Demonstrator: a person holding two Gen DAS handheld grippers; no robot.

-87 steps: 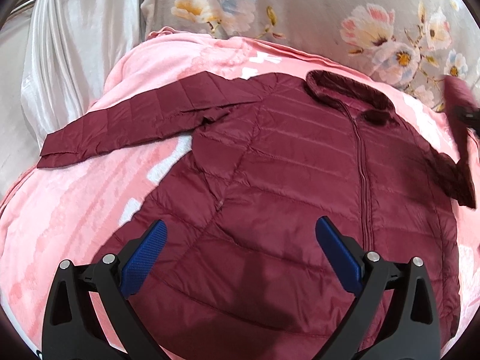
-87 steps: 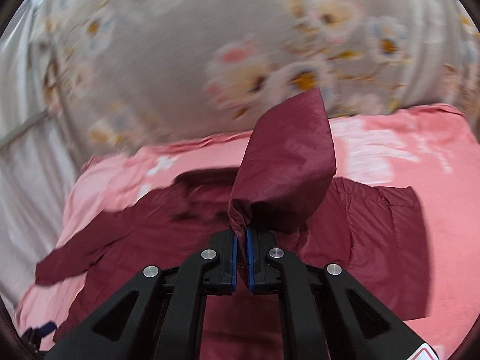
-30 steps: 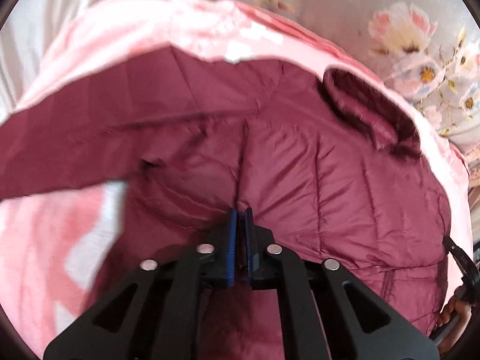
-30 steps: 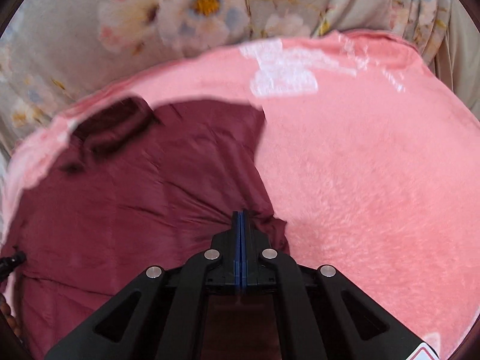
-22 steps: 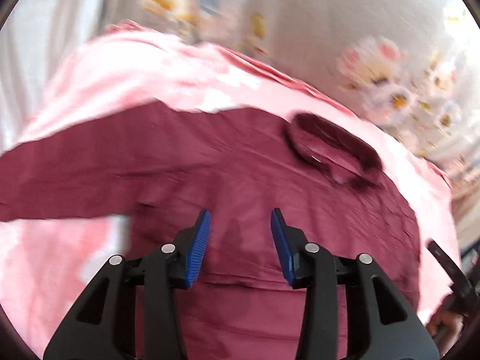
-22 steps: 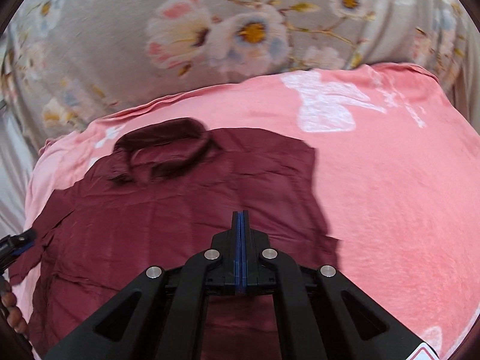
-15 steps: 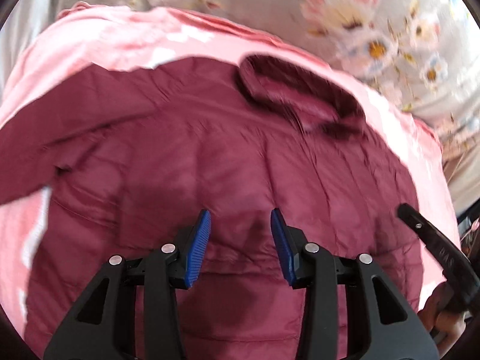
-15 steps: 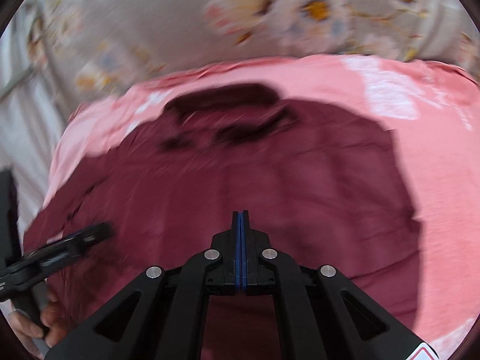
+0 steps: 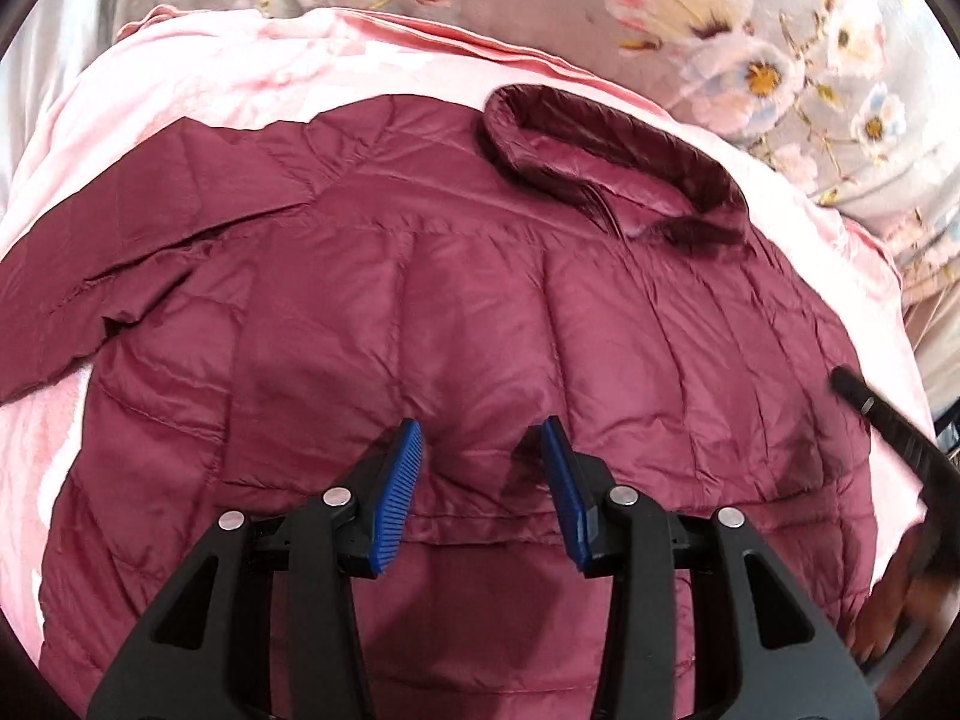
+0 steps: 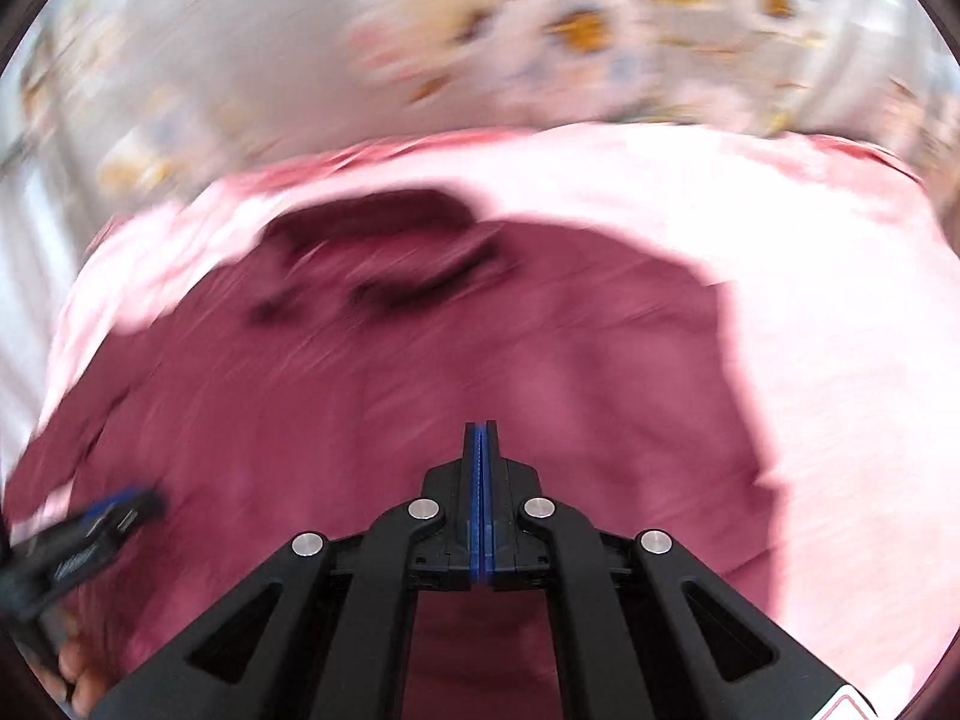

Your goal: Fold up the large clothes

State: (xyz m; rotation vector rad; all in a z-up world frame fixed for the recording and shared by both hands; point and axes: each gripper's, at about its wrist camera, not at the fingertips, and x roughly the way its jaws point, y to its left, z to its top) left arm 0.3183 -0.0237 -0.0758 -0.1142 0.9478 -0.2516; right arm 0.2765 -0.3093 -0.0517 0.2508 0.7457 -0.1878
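1. The jacket [image 9: 456, 312] is lying spread on the pink blanket [image 9: 198, 78] that is covering the bed, collar [image 9: 606, 150] at the far edge, hem toward the camera.
2. Its long axis is running from collar to hem, near enough in line with the way the left gripper [image 9: 480, 450] is pointing.
3. One sleeve [image 9: 114, 276] is still lying stretched out to the left of the body in the left wrist view. On the right side no sleeve is showing beyond the body, so that side is judged already folded in.
4. The left gripper is hanging over the middle of the jacket body. Its fingers [image 9: 399, 480] are standing apart, having just been opening, and no fabric is sitting between them.
5. The right gripper [image 10: 480, 438] is held over the right half of the jacket. Its fingers are pressed together and are holding nothing. Its view is blurred, so fine detail there cannot be told.
6. Each gripper is showing at the edge of the other's view, the right one at the right rim of the left view, the left one low at the left of the right view.
7. Judgement: the outstretched sleeve is lying left of the left fingers and well apart from the right ones, so the left hand is the nearer. The coming move is turning on reaching leftward to that sleeve and carrying it across the body.
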